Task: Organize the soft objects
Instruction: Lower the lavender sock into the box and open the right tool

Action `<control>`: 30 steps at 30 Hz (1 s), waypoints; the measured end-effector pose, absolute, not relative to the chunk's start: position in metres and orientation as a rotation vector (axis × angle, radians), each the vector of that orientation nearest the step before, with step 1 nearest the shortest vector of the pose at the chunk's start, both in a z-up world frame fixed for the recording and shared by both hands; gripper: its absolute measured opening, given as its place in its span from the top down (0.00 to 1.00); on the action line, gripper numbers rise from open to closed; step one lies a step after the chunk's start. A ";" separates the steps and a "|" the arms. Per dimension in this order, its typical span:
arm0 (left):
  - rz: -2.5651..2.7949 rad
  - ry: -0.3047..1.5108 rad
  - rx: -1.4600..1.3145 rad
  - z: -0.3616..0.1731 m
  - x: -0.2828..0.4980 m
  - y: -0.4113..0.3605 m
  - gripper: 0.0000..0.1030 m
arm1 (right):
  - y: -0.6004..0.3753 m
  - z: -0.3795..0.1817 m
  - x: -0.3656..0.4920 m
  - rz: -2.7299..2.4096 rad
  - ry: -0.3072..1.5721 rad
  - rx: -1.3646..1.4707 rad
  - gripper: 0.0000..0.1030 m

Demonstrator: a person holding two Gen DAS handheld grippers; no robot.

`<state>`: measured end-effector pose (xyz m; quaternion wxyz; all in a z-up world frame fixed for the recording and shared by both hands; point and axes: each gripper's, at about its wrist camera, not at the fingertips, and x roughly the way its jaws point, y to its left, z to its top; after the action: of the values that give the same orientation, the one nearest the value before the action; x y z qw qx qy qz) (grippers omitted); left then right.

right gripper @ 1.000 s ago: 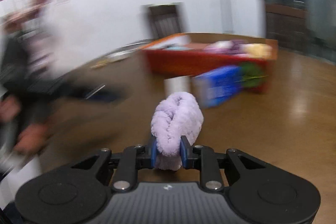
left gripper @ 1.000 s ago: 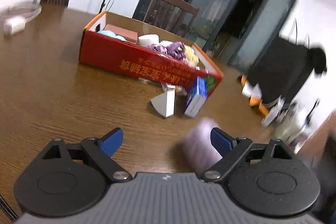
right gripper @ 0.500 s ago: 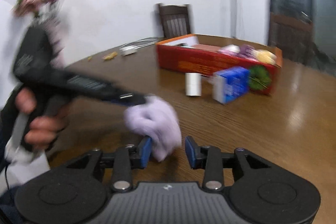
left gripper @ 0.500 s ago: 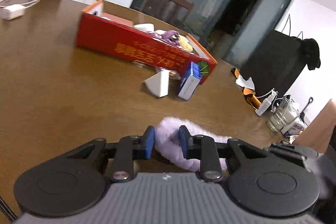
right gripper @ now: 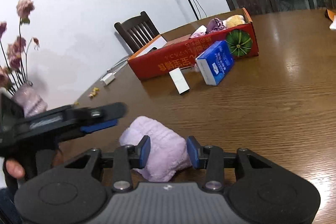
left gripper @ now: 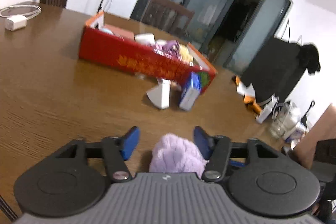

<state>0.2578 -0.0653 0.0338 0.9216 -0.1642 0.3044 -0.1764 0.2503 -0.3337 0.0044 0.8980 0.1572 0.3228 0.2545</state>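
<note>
Your left gripper: jaws just opened wider, pads clear of the fluffy lilac plush cloth lying btwn them on the brown wooden table. Your right gripper: jaws also just eased apart; cloth btwn them, left pad touching the fabric, right pad w/ a gap. Red cardboard box w/ soft items sits well apart, across the table.
</note>
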 end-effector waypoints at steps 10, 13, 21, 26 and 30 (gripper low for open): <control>-0.401 0.689 -0.317 0.023 0.220 -0.067 0.64 | -0.329 0.006 0.235 0.444 0.651 0.289 0.57; -0.396 0.685 -0.340 0.022 0.230 -0.061 0.59 | -0.326 0.003 0.242 0.476 0.663 0.305 0.67; -0.468 0.623 -0.338 0.048 0.263 -0.057 0.72 | -0.318 0.032 0.257 0.494 0.625 0.268 0.83; -0.500 0.438 -0.364 0.107 0.334 -0.032 0.72 | -0.313 0.096 0.320 0.561 0.472 0.267 0.83; -0.442 0.515 -0.351 0.120 0.423 -0.025 0.72 | -0.289 0.118 0.414 0.544 0.483 0.214 0.83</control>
<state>0.4231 -0.0249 0.1205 0.9279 -0.1714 0.2513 -0.2154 0.4141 -0.2887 0.1182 0.9290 0.1047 0.2356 0.2656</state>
